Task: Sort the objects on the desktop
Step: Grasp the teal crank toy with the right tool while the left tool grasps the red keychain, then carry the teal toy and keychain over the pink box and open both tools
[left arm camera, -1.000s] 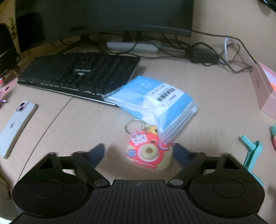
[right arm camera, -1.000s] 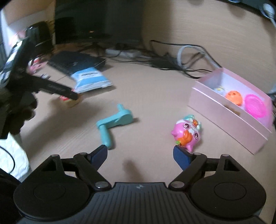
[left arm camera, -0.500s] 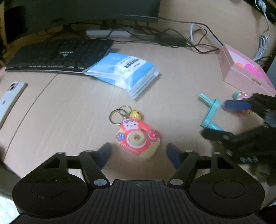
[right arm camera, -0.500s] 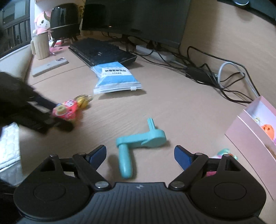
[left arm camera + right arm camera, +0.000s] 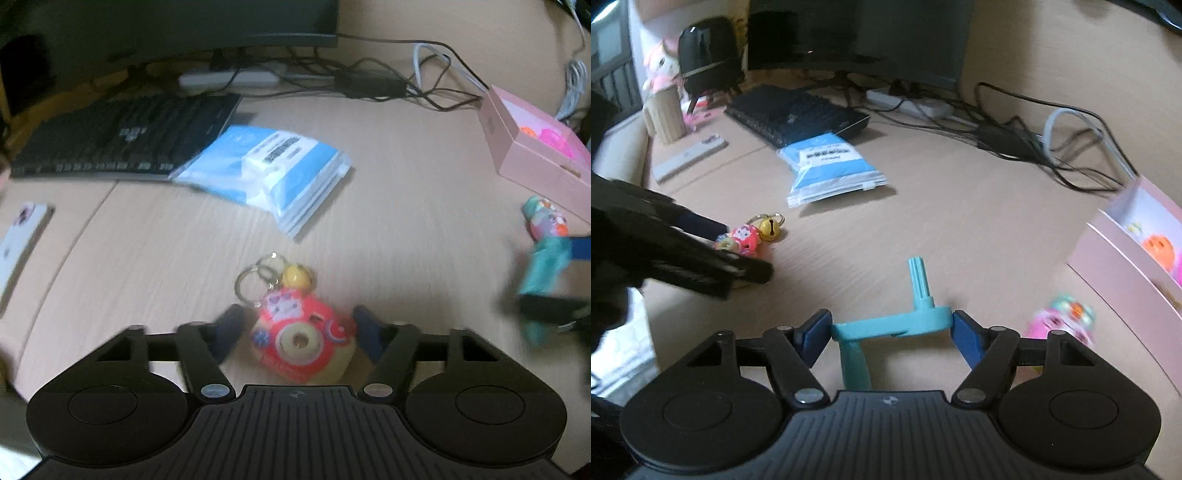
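A red toy-camera keychain (image 5: 299, 339) with a yellow bell and key rings lies on the desk between the fingers of my left gripper (image 5: 297, 326). Its jaws are closing, and a small gap still shows at the left pad. The right wrist view shows the same left gripper (image 5: 735, 247) straddling the keychain (image 5: 740, 238). A teal crank handle (image 5: 894, 325) lies across my right gripper (image 5: 892, 330). These jaws are closing too, and both blue pads touch the ends of the crank's arm. A pink box (image 5: 1108, 251) holding small toys stands at the right.
A pink round toy (image 5: 1060, 321) lies beside the box. A blue-and-white packet (image 5: 269, 166) rests against a black keyboard (image 5: 122, 136). There is a white phone (image 5: 18, 236) at the left. The monitor, a power strip and tangled cables (image 5: 388, 85) line the back.
Both grippers have narrowed. The left jaws have drawn in around the keychain. The right gripper has moved forward so the teal crank now sits between its pads.
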The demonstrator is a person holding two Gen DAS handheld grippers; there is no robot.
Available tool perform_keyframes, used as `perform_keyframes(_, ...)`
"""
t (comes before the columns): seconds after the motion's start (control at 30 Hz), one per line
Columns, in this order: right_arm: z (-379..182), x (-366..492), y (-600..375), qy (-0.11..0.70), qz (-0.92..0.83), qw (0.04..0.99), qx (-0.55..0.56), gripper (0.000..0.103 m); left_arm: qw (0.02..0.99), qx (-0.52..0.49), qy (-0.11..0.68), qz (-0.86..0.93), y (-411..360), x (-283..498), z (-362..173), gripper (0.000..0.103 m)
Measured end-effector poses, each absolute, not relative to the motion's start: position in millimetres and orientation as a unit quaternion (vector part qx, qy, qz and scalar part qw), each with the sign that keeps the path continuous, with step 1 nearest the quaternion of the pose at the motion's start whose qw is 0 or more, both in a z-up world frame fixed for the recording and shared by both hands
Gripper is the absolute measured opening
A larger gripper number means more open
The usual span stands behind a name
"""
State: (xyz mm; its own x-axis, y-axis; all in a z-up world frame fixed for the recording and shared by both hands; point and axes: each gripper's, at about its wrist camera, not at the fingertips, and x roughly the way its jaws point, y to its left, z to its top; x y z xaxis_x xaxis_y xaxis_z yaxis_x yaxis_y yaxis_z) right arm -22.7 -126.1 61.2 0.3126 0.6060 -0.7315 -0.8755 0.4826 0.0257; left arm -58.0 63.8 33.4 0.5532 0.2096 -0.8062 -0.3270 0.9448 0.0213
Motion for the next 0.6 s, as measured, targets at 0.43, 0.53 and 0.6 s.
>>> perform_keyframes(0.43, 193.4, -17.1, -248.8, 0.242, 0.340, 0.904, -0.094, 0.071, 0.949, -0.028, 0.310, -0.043, -4.2, 5.9, 155.1, 0.058)
perform_keyframes(0.53, 205.9, -18.4, -269.4, 0.222, 0.305, 0.922, -0.080, 0.071, 0.958, -0.004, 0.274, -0.090, -34.2, 36.3, 182.8, 0.058)
perform_keyframes(0.6, 207.1, -18.6, -279.9, 0.217, 0.283, 0.932, -0.073, 0.071, 0.960, 0.018, 0.255, -0.113, -55.0, 57.6, 195.7, 0.059)
